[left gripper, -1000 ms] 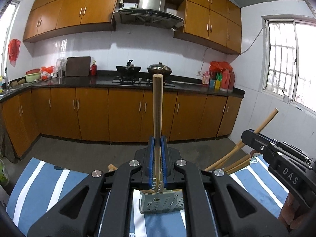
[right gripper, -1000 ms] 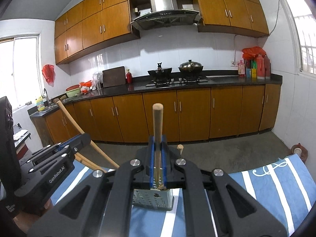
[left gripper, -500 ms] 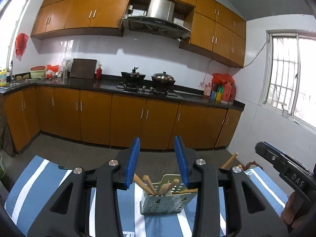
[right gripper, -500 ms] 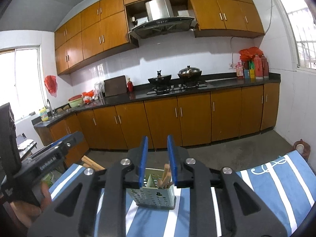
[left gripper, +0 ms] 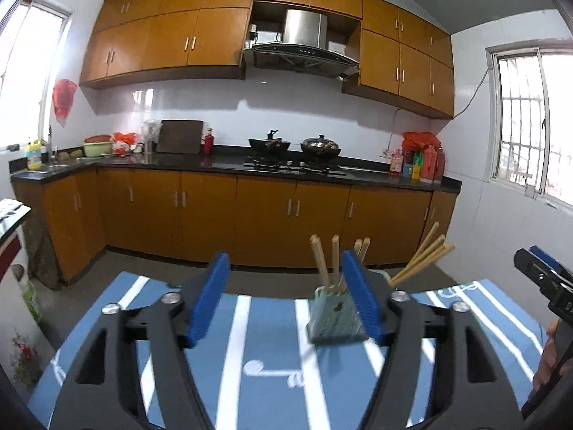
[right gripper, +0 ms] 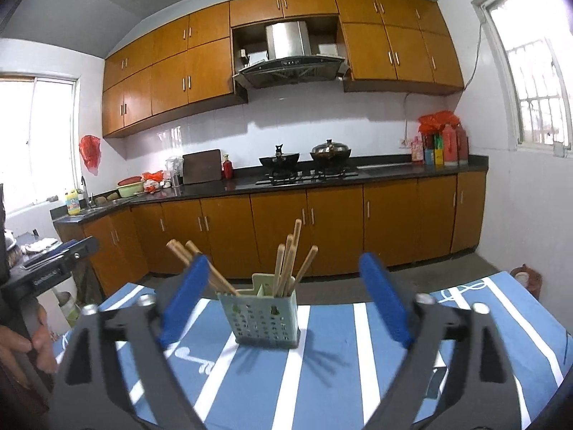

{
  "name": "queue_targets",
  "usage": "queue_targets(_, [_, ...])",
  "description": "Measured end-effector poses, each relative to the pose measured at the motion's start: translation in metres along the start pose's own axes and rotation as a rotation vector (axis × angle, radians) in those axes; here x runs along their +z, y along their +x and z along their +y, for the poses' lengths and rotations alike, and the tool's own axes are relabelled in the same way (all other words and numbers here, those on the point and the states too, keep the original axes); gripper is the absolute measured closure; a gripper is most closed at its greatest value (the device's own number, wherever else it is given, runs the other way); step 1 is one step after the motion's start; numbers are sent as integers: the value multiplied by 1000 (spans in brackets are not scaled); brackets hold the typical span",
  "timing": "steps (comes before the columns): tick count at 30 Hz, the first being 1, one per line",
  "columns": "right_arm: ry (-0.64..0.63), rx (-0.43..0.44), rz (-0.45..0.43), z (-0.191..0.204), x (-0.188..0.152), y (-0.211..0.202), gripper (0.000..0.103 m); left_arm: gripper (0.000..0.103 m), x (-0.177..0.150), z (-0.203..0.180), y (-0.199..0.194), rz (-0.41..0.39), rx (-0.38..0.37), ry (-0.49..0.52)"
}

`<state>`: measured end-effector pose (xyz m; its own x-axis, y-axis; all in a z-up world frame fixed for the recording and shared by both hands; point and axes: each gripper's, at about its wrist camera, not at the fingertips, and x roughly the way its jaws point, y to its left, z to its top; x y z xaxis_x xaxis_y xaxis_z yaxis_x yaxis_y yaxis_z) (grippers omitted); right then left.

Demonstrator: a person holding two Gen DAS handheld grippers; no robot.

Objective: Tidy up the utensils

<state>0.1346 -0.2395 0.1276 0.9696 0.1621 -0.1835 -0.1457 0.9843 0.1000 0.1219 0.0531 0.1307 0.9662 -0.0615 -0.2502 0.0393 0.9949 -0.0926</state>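
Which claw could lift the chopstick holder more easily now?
Probably the right claw: it is open with the chopstick holder centred between its pads. From the left claw, the holder sits off to one side.

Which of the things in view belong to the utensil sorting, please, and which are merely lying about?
Job: chopsticks, green utensil holder, left gripper, right gripper, both open and empty.

Lying about: striped tablecloth, pots on the stove, cutting board, sauce bottles.

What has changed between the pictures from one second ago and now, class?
Both grippers, left and right, let go of their chopsticks, opened wide and drew back. The sticks now stand in the holder. The holder and striped cloth stayed put.
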Motion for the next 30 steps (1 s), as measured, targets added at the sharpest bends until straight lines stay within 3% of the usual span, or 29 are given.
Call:
queue_targets(4, [-8, -26, -15, 8, -15, -20, 4, 7, -16, 7, -22, -11, 20, 9])
queue_targets(7, [-5, -48, -25, 12, -25, -34, 4, 2, -24, 8, -34, -16, 29, 22])
queue_targets(14, [-48, -115, -35, 27, -48, -64, 4, 2, -51, 1, -59, -2, 54, 69])
queue_targets(25, [-37, -67, 42, 36, -91, -88, 4, 2, -87, 0, -84, 38, 57, 36])
queue_targets(30, [-53, -86, 54, 40, -109, -98, 4, 2, -102, -5, -90, 54, 70, 48])
